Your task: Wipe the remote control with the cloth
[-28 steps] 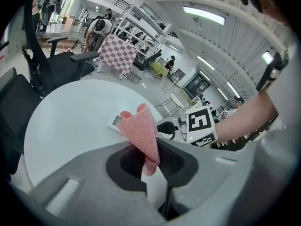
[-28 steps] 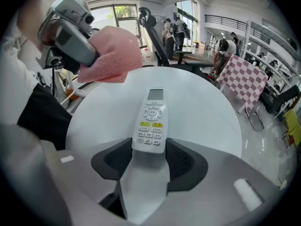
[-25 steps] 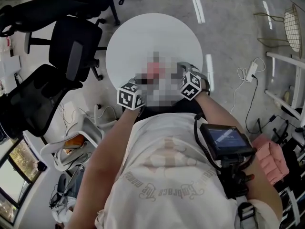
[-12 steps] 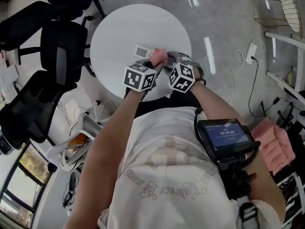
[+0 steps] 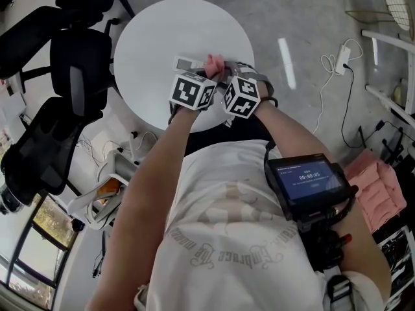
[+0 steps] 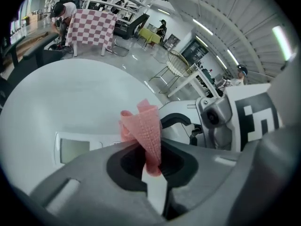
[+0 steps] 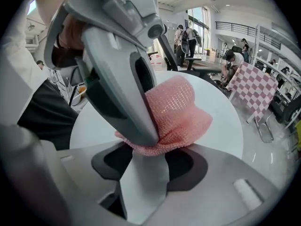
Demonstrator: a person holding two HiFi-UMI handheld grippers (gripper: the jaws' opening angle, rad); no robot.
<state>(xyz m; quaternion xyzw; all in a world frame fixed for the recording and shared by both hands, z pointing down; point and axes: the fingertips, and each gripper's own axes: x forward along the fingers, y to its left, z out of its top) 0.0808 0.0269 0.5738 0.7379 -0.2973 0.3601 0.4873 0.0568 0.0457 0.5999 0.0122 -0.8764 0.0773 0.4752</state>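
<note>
**Q:** What sits between your left jaws?

**A:** My left gripper [image 6: 151, 147]: the jaws are nearly together, pinched on a narrow fold of the pink cloth [image 7: 181, 109]. The fold stands up out of them in a loop.

**Q:** And your right?

**A:** My right gripper [image 7: 157, 147]: the jaws are set wider and clamped on the bunched bulk of the same cloth. One finger of my left gripper lies down across that bunch. Both grippers point steeply down, tip to tip, with their marker cubes side by side in the head view.

**Q:** Where is the remote control?

**A:** The remote control [image 6: 75, 149] lies flat on the table [image 5: 149, 37], display upward. It is just to the left of my left jaws and just beside the cloth. I cannot tell whether the cloth touches it.

**Q:** What surrounds the work?

**A:** The table is white and round, and my grippers are over its near side. Black office chairs [image 5: 78, 63] stand to its left on the grey floor [image 5: 311, 18].
</note>
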